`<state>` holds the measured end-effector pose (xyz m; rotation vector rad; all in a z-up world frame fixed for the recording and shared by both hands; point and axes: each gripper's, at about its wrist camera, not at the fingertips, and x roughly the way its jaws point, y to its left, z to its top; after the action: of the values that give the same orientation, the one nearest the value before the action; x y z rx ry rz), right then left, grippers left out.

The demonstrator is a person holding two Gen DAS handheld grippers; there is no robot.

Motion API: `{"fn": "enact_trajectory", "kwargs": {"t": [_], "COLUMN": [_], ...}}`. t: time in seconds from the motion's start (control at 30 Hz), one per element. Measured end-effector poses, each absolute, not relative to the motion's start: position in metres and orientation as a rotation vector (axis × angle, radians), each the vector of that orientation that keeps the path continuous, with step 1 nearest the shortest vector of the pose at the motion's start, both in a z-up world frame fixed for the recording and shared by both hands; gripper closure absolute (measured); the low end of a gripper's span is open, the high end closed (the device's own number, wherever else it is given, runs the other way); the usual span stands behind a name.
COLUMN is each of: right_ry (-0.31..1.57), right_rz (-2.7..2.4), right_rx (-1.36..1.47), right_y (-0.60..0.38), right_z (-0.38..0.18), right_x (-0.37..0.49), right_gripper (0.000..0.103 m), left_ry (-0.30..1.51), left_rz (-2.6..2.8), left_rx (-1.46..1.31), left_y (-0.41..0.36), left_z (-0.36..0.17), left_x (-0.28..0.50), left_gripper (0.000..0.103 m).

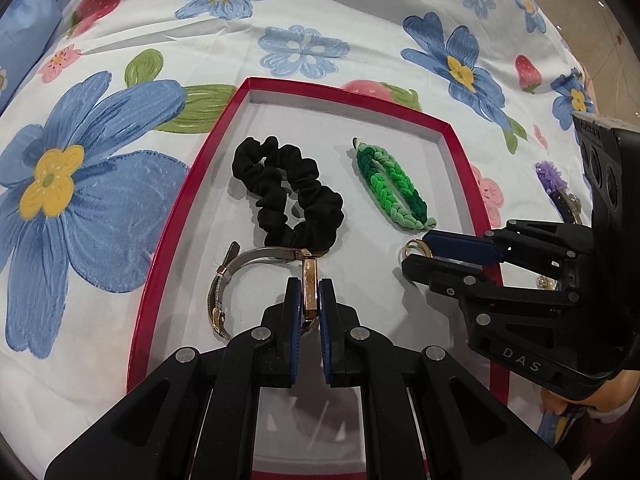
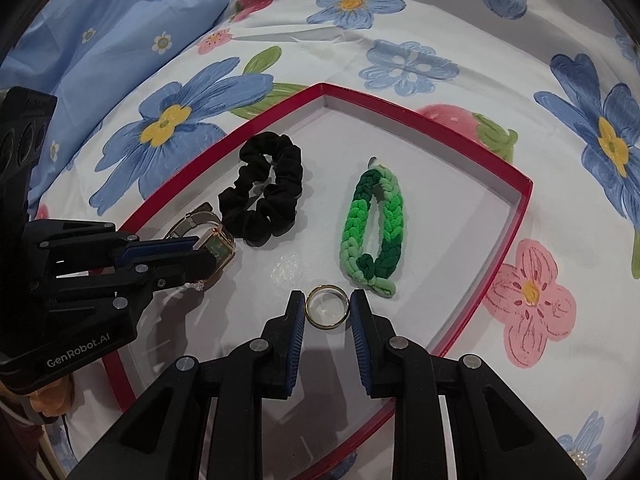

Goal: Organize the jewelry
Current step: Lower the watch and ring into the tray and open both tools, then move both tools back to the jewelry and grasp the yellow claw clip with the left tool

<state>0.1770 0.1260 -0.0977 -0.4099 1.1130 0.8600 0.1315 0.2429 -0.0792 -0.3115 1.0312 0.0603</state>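
Observation:
A red-rimmed white tray (image 1: pixel 192 184) (image 2: pixel 516 216) lies on a floral sheet. In it are a black scrunchie (image 1: pixel 292 192) (image 2: pixel 264 192) and a green braided band (image 1: pixel 394 184) (image 2: pixel 374 228). My left gripper (image 1: pixel 309 296) (image 2: pixel 208 258) is shut on the case of a gold watch (image 1: pixel 310 280) (image 2: pixel 216 246), whose mesh strap (image 1: pixel 228 280) curls left on the tray floor. My right gripper (image 2: pixel 326 310) (image 1: pixel 416 254) is shut on a gold ring (image 2: pixel 326 306) (image 1: pixel 418 248) low over the tray floor, just below the green band.
A purple flower hair piece (image 1: pixel 550 176) and other small trinkets lie on the sheet right of the tray, partly hidden by the right gripper. A blue pillow (image 2: pixel 120 28) lies at the far left. The sheet's edge and floor show at the far right (image 1: pixel 612 40).

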Motion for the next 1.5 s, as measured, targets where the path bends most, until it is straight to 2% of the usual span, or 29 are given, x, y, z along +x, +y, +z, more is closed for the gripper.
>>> {"fn": "enact_trajectory", "kwargs": {"t": [0.27,0.5,0.63,0.8,0.97,1.13,1.27,1.33,1.5], "right_ry": [1.114,1.116,1.119,1.099,1.054,1.014,1.001,0.992,0.981], "right_rz": [0.859,0.857,0.858,0.859,0.855,0.815,0.763,0.733,0.654], "right_rx": [-0.403,-0.402,-0.391,-0.296,-0.159,-0.057,0.01,0.039,0.075], "right_y": [0.126,0.126,0.125,0.108,0.072,0.024,-0.018,-0.041,-0.09], "right_z": [-0.097,-0.097,-0.096,-0.08,-0.052,-0.03,-0.022,-0.019,-0.015], "right_x": [0.177,0.177,0.177,0.176,0.167,0.154,0.147,0.143,0.133], "right_gripper": [0.079,0.078,0.075,0.069,0.065,0.065,0.065,0.065,0.059], "left_ry": [1.028,1.022,0.994,0.94,0.885,0.84,0.819,0.813,0.823], "left_rz": [0.071,0.086,0.098,0.119,0.105,0.08,0.045,0.032,-0.005], "left_rx": [-0.302,-0.304,-0.306,-0.325,-0.366,-0.392,-0.399,-0.398,-0.399], "left_y": [0.242,0.244,0.244,0.242,0.23,0.213,0.194,0.184,0.159], "left_z": [-0.078,-0.074,-0.065,-0.046,-0.028,-0.011,0.001,0.004,0.005], "left_x": [0.131,0.128,0.122,0.108,0.088,0.069,0.059,0.055,0.05], "left_gripper": [0.096,0.089,0.088,0.077,0.076,0.067,0.067,0.063,0.061]}}
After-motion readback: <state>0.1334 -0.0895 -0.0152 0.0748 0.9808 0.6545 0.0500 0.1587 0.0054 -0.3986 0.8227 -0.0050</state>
